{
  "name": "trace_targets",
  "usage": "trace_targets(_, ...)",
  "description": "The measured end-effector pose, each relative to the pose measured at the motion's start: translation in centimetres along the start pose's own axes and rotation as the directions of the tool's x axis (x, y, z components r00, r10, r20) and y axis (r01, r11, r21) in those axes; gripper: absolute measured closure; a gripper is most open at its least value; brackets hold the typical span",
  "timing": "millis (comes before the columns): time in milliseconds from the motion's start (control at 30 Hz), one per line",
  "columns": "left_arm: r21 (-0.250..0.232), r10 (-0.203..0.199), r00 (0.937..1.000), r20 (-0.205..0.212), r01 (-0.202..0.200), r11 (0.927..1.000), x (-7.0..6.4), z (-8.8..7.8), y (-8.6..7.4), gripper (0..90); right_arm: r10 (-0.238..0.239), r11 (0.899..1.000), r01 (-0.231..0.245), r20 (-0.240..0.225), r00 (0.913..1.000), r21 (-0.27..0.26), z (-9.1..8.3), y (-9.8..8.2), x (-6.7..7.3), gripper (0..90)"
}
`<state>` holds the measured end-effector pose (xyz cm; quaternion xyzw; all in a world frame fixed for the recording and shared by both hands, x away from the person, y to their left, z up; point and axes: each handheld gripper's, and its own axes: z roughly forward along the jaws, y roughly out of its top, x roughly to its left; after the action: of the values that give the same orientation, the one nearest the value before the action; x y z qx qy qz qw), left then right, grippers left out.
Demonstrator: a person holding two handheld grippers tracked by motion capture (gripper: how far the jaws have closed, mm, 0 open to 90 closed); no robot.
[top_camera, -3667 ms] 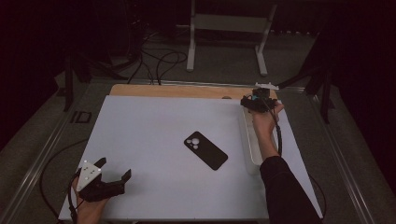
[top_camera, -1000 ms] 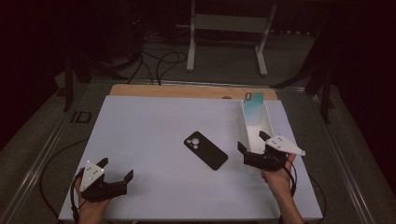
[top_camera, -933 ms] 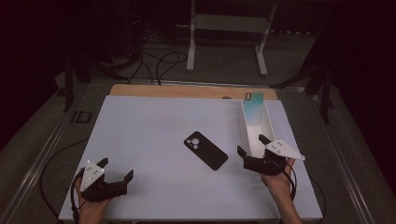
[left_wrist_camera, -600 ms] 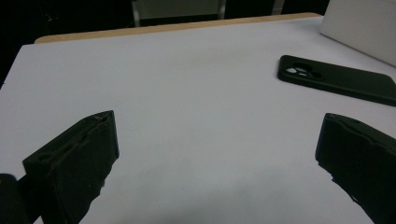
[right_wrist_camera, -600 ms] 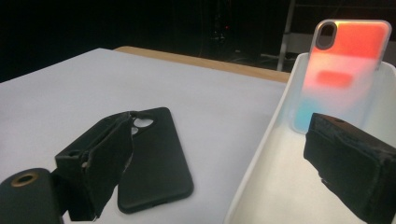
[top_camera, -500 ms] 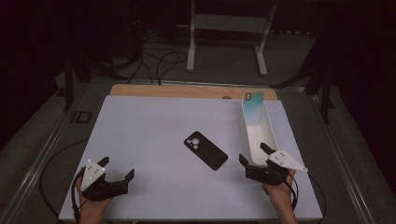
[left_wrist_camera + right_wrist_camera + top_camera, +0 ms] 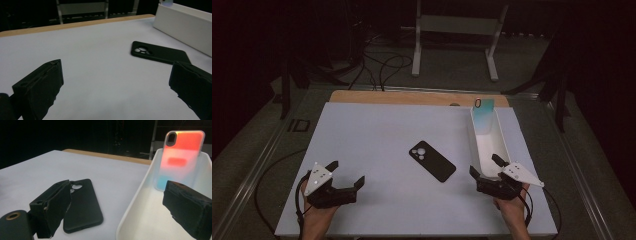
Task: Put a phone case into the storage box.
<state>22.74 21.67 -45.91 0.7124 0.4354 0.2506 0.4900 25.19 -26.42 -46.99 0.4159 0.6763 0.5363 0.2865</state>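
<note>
A black phone case [image 7: 432, 161] lies flat, camera holes up, in the middle of the white mat [image 7: 372, 135]. A long white tray [image 7: 486, 145] stands at the right. An iridescent phone case [image 7: 482, 114] leans upright against the tray's far end; it looks orange-red and teal [image 7: 181, 157] in the right gripper view. My right gripper [image 7: 484, 165] is open at the tray's near end, one jaw over the tray [image 7: 140, 220] and one beside the black case [image 7: 85, 202]. At the mat's front left my left gripper [image 7: 347, 172] is open and holds nothing, with the black case [image 7: 160, 52] ahead of it.
A wooden strip [image 7: 412, 97] borders the mat's far edge. Beyond it are a white stand [image 7: 454, 35] and cables [image 7: 382, 65] on the floor. A cable [image 7: 267, 180] trails off the mat's left side. The tray's wall [image 7: 185, 25] rises right of the black case.
My right gripper left the tray's far end, where the iridescent case now stands, and drew back to the near end, open. The left gripper has hardly moved.
</note>
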Motion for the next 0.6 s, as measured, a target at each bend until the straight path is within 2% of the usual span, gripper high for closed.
trace_targets(133, 0.01, 0.033, 0.9989, 0.034, -0.033, 0.9994, -0.9, 1.3, 1.2, 0.0, 0.006, 1.0, -0.006, 0.003, 1.0, -0.004, -0.1, -0.1, -0.1, 8.0)
trace_targets(300, 0.004, 0.041, 0.9965, 0.072, -0.042, 0.9991, -1.7, 3.1, 2.5, 0.0, 0.01, 1.0, -0.01, 0.006, 0.9999, -0.009, -0.2, -0.2, -0.1, 8.0)
trace_targets(367, 0.003, 0.039, 0.9949, 0.093, -0.039, 0.9992, -2.1, 4.4, 3.3, 0.0, 0.014, 1.0, -0.014, 0.009, 0.9999, -0.011, -0.2, -0.2, -0.2, 8.0)
trace_targets(600, 0.017, 0.067, 0.9904, 0.121, -0.069, 0.9975, -3.3, 6.7, 4.6, 0.0, 0.017, 1.0, -0.017, 0.009, 0.9998, -0.013, -0.2, -0.2, -0.1, 8.1)
